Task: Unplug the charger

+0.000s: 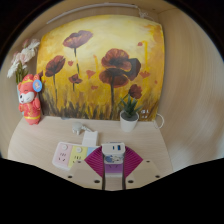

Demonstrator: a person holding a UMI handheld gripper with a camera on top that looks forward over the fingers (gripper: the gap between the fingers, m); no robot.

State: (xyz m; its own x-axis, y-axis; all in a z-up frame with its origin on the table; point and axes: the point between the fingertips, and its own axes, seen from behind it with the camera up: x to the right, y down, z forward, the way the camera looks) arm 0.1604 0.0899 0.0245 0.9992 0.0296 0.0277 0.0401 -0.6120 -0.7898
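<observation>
Two jaws of the gripper (113, 166) sit narrowly around the white charger (113, 152), plugged into the power strip (72, 155) on the worktop (35, 145). Squeeze firmly, then pull straight out, without twisting.

A big painting (100, 65) of red flowers hangs on the far wall (185, 70). A pale wood table (40, 140) stands near — a red toy (31, 98) far left, a small plant (129, 110) far right.
</observation>
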